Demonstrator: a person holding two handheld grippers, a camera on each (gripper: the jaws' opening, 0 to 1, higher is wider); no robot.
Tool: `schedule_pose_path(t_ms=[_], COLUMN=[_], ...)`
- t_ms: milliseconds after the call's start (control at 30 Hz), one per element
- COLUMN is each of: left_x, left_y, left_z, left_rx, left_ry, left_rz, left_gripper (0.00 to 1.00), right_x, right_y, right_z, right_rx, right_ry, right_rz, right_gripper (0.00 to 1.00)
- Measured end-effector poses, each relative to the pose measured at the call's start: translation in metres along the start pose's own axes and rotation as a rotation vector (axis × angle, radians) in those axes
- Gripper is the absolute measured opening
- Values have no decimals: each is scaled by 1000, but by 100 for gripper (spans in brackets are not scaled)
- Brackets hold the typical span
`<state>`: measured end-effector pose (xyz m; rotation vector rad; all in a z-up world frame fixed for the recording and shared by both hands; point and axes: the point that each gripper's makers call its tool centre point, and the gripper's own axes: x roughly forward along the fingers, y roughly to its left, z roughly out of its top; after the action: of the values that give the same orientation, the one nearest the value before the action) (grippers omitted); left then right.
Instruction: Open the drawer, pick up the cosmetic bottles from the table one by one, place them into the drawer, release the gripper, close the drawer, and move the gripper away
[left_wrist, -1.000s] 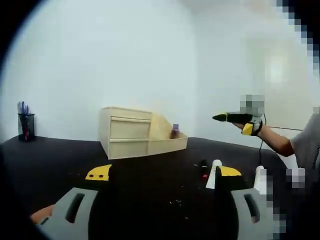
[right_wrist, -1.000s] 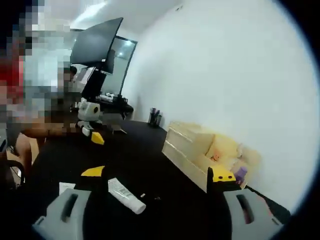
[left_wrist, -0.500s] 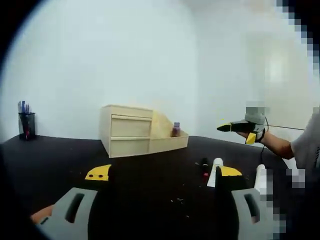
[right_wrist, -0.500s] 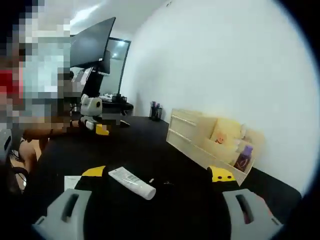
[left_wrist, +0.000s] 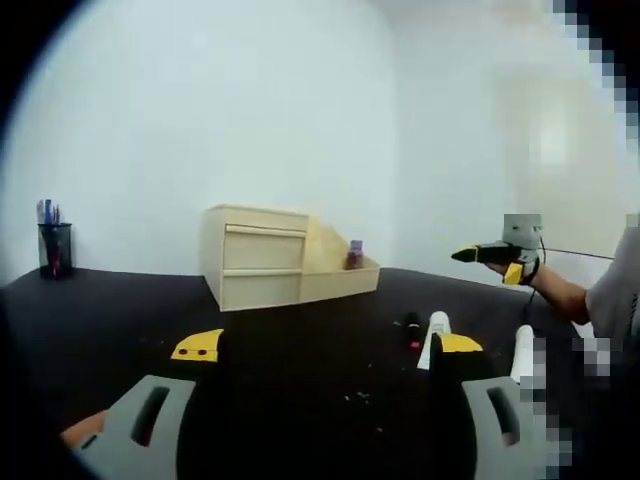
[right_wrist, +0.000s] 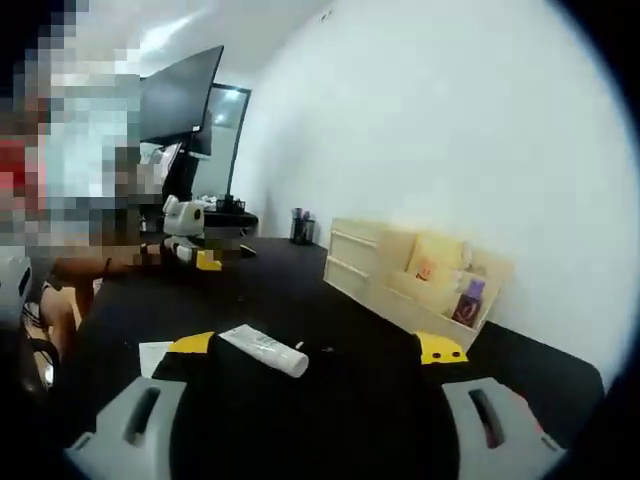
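Note:
A pale wooden drawer chest (left_wrist: 255, 257) stands at the back of the black table (left_wrist: 120, 320), its lowest drawer (left_wrist: 340, 282) pulled out with a purple bottle (left_wrist: 355, 253) upright inside. A dark bottle (left_wrist: 410, 331) and two white tubes (left_wrist: 435, 337) (left_wrist: 521, 350) lie at the front right. My left gripper (left_wrist: 328, 350) is open and holds nothing. The right gripper (left_wrist: 488, 254) hovers in a hand at the right. In the right gripper view, my right gripper (right_wrist: 316, 348) is open over a white tube (right_wrist: 265, 350), with the chest (right_wrist: 365, 255), open drawer (right_wrist: 425, 298) and purple bottle (right_wrist: 468, 298) beyond.
A pen holder (left_wrist: 54, 250) stands at the far left of the table, also seen as a pen holder (right_wrist: 300, 225) behind the chest. A monitor (right_wrist: 180, 100) and a person sit at the left. The left gripper (right_wrist: 190, 238) rests far left. White paper (right_wrist: 153, 355) lies near my jaw.
In the left gripper view the right gripper has drifted right and slightly down. The right gripper view has swung and levelled, so the chest now sits further off.

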<state>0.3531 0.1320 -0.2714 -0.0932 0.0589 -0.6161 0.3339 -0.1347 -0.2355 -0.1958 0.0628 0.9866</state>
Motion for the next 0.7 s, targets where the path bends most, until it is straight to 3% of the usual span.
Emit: schedule_pose_path(t_ms=[200,700], left_x=[-1,-3], left_y=[0,-10], left_z=[0,6], left_rx=[-2,26], left_ry=[-1,-20], left_rz=[5,-10], left_gripper=[75,75], right_x=[-2,1], right_y=[6,11], right_z=[-12,-16], right_rx=[20,41], right_ry=[8,-1], right_rz=[11,20], right_gripper=[71,71])
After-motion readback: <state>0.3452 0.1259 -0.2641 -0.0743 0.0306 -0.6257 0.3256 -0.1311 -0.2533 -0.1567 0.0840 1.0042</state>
